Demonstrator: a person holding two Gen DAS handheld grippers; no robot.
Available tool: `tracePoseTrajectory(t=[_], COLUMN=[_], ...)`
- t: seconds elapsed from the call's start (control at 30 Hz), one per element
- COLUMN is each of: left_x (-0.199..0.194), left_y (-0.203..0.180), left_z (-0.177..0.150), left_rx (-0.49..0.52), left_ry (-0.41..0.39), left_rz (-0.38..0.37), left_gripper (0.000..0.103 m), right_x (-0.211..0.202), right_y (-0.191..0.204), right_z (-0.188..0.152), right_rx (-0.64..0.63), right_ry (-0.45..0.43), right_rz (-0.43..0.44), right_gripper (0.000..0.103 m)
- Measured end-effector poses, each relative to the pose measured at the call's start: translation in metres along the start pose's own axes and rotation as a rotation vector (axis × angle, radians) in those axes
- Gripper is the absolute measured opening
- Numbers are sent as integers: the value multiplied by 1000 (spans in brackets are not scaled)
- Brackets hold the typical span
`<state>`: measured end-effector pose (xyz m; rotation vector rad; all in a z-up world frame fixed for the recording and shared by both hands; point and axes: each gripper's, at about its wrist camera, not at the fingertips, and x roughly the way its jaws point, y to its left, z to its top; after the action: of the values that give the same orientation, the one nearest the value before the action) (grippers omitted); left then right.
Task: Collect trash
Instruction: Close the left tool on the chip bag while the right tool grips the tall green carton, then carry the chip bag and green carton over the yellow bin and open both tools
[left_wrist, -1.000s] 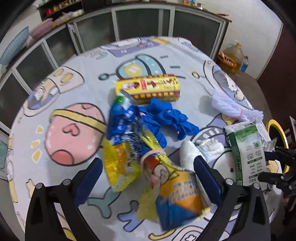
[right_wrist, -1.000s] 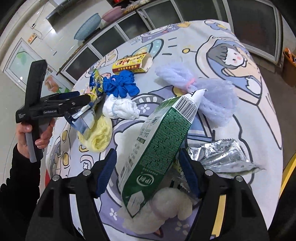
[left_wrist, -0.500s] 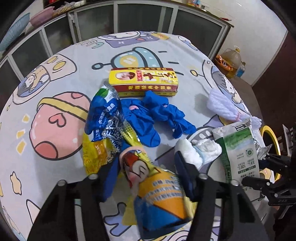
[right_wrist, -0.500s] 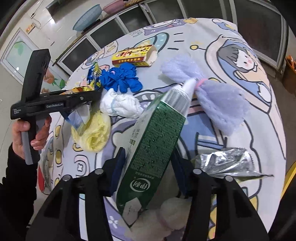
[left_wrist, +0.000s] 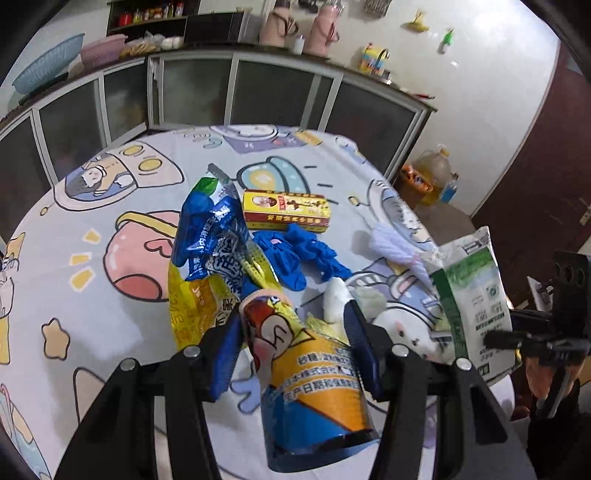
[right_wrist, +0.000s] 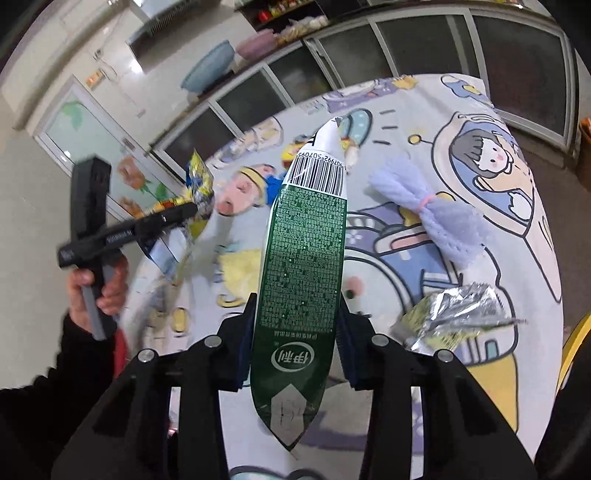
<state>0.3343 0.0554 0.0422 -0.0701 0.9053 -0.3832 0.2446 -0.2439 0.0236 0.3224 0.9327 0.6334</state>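
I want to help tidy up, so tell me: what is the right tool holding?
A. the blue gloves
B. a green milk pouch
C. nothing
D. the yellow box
B: in the right wrist view the right tool is shut on the green milk pouch, lifted above the table.

You're working in a lived-in home, in what looks like a kitchen or dining room: the table (left_wrist: 110, 295) wears a child's cartoon space-print cloth (right_wrist: 498, 177), and a low sideboard with frosted sliding doors (left_wrist: 280, 96) runs along the wall behind it. On its top you can see two pink thermos flasks (left_wrist: 299, 27), plastic basins (left_wrist: 48, 72) and shelves of jars and bottles (left_wrist: 155, 16). A big jug of cooking oil (left_wrist: 437, 173) stands on the floor by a dark wooden door (left_wrist: 546, 155).
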Motion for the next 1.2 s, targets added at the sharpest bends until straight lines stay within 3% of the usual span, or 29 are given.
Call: tracePoseTrajectory(t=[0.23, 0.7, 0.93, 1.2], left_x=[-43, -68, -58, -29], left_y=[-5, -36, -78, -143], left_z=[-31, -88, -92, -74], left_rx=[3, 16, 83, 181], left_ry=[-52, -77, -50, -15], left_rz=[-24, -110, -168, -244], left_gripper=[51, 51, 51, 51], right_x=[-40, -90, -123, -174], right_y=[10, -21, -50, -90], right_z=[-17, -76, -99, -126], right_rx=[14, 131, 205, 288], right_ry=[-63, -122, -179, -272], right_rz=[3, -18, -57, -165], right_gripper=[37, 37, 37, 38])
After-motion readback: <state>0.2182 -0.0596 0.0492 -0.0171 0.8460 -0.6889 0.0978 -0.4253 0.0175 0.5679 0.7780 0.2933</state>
